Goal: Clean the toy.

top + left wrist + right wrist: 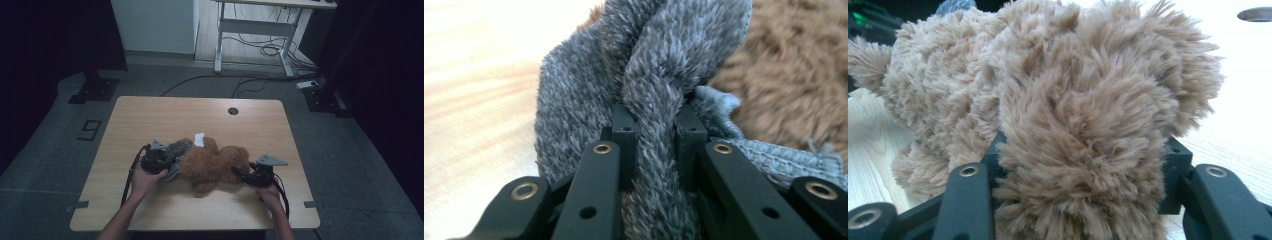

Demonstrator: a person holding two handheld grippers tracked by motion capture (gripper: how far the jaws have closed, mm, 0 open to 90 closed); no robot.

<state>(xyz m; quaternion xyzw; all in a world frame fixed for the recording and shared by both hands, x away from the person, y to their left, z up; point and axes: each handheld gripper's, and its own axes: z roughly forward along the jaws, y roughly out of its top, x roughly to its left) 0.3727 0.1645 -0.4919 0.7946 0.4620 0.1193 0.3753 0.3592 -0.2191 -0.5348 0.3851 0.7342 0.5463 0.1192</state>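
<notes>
Teddy bear (215, 165) pinned in my right gripper (239, 175), left gripper (172, 161) at nine o'clock clamps its grey garment (644, 75); next, I'd peel it off.

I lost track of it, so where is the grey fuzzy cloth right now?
In the high view the grey fuzzy cloth lies left of centre on the table, against the brown teddy bear's left end, pinched in the left claw.

The grey fabric (644, 75) hides part of the brown plush bear (215, 165); its face is unseen.
</notes>
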